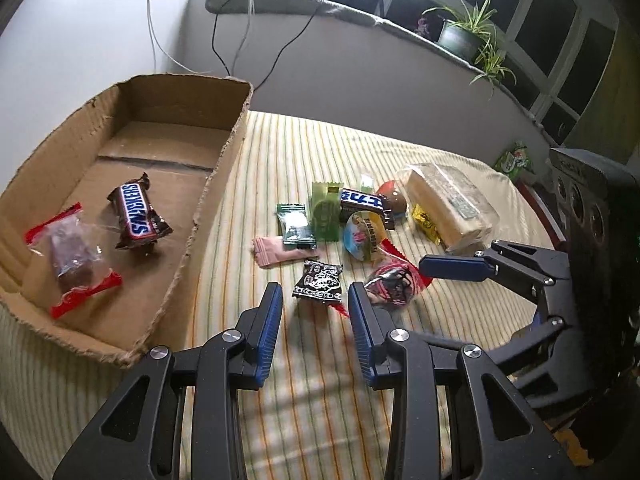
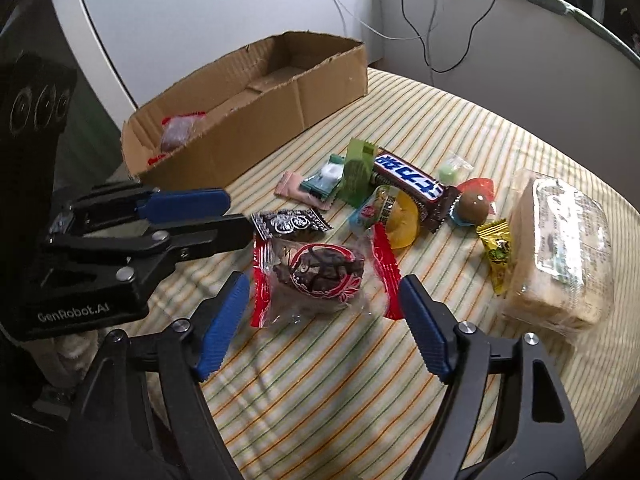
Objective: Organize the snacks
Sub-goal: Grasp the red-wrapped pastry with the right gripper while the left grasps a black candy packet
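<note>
We had 2 snacks in the cardboard box [image 1: 224, 152] already — a Snickers bar [image 1: 138, 212] and a clear red-ended pack [image 1: 72, 252]. Everything else, approx a dozen pcs, was in a pile [image 2: 384, 196] on the striped table [image 2: 320, 380] just beside the box, plus a big wrapped sandwich [image 2: 560, 252], so we figured most of the job was left. The right gripper [image 2: 324, 324] had its jaws spread wide around a red-and-clear dark candy [image 2: 320, 272], pads not touching it. The left gripper [image 1: 314, 330] had jaws partly apart w/ nothing in them, just short of a small black packet [image 1: 318, 280]. Room-wise: white wall, cables hanging, a sill w/ potted plants [image 1: 468, 28], bright lamp up top.
</note>
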Demonstrator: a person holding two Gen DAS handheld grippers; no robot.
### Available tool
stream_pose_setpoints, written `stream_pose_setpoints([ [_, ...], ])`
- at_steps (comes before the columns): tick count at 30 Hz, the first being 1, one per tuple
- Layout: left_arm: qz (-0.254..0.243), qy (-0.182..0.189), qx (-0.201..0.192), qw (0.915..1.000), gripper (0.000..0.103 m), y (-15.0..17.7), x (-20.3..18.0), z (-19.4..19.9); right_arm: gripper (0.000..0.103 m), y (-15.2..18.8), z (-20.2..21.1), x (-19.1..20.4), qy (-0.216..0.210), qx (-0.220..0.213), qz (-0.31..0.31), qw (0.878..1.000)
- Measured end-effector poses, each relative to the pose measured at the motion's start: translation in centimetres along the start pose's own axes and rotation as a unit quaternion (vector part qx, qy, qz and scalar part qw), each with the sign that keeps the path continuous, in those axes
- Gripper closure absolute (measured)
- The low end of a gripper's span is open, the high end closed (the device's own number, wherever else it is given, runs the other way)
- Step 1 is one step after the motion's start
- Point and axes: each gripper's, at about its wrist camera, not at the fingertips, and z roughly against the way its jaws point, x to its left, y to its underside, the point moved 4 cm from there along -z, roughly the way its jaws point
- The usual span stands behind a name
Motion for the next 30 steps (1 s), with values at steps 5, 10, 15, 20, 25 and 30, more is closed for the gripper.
stream_pose_setpoints([
  [5, -0.018, -0.006, 0.016, 0.9997, 0.07, -0.3, -0.4, -1.3, 0.023, 0.2, -0.2, -0.1, -0.007, -0.003, 0.02, 1.0],
  [10, -0.023, -0.007, 0.029, 0.9993, 0.07, -1.0, -0.7, -2.4, 0.023, 0.0, -0.4, -0.2, 0.003, -0.008, 0.045, 0.999],
  [15, -0.033, -0.017, 0.044, 0.9983, 0.07, -1.3, -0.9, -3.7, 0.023, -0.3, -0.6, -0.1, 0.0, -0.01, 0.078, 0.997],
  [20, -0.038, -0.02, 0.059, 0.9973, 0.07, -0.7, -0.7, -4.4, 0.022, -0.3, -0.6, 0.1, -0.003, -0.003, 0.113, 0.994],
  [25, -0.046, -0.023, 0.061, 0.9968, 0.074, -0.6, -0.6, -4.4, 0.022, -0.1, -0.7, 0.4, -0.006, -0.004, 0.132, 0.991],
  [30, -0.049, -0.031, 0.057, 0.9967, 0.079, -0.2, -0.4, -4.2, 0.022, 0.0, -0.6, 0.2, -0.018, -0.001, 0.14, 0.99],
])
